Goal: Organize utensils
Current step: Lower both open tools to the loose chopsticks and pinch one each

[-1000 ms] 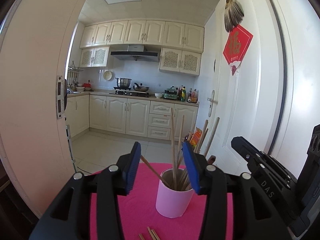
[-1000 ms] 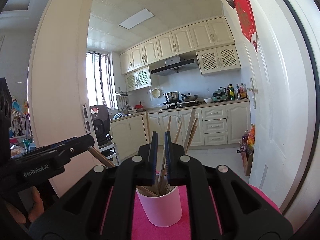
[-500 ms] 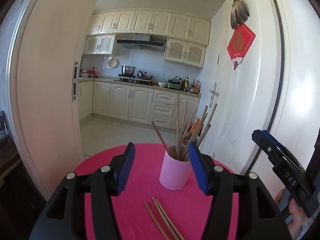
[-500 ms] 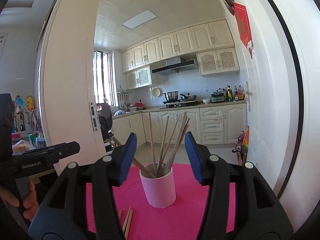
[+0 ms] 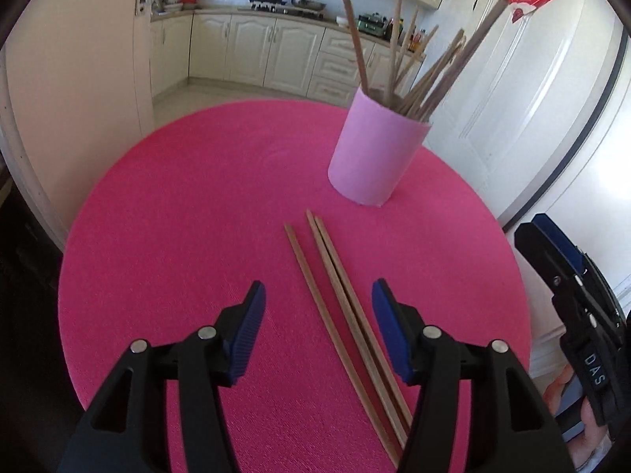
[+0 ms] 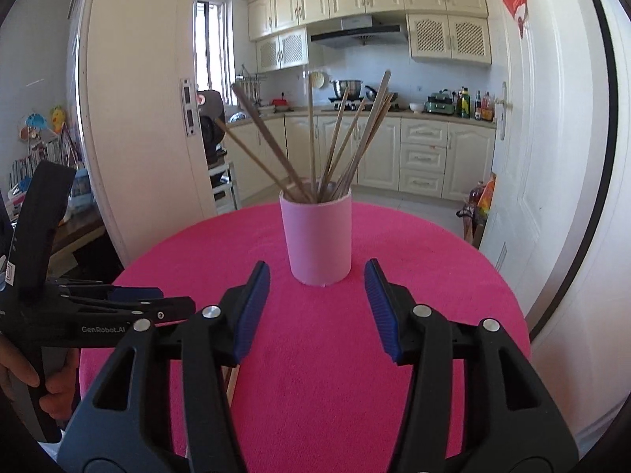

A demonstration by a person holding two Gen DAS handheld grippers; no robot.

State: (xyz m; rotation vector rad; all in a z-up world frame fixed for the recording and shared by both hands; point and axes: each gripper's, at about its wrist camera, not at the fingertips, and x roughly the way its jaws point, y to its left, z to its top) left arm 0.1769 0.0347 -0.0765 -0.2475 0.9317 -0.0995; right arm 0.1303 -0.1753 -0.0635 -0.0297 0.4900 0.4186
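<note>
A pink cup [image 5: 374, 149] holding several wooden chopsticks stands at the far right of a round pink table [image 5: 177, 216]. Three loose chopsticks [image 5: 342, 283] lie flat in front of it. My left gripper [image 5: 318, 303] hovers open just over them, tilted down; they run between its blue pads without touching. In the right wrist view the same cup [image 6: 317, 240] stands straight ahead of my right gripper [image 6: 317, 280], which is open with nothing between its fingers. The left gripper [image 6: 173, 307] shows side-on at the left there. The right gripper [image 5: 552, 244] shows at the right edge of the left wrist view.
A white door [image 5: 512, 98] stands close behind the table on the right, and a white door frame [image 6: 134, 138] on the left. Beyond lies a kitchen with cream cabinets [image 6: 426, 153]. A hand [image 6: 55, 390] grips the left tool's handle.
The right gripper's jaws have gone from shut to open. Both grippers have tipped downward, and the left one has sunk toward the table until the loose chopsticks lie between its pads.
</note>
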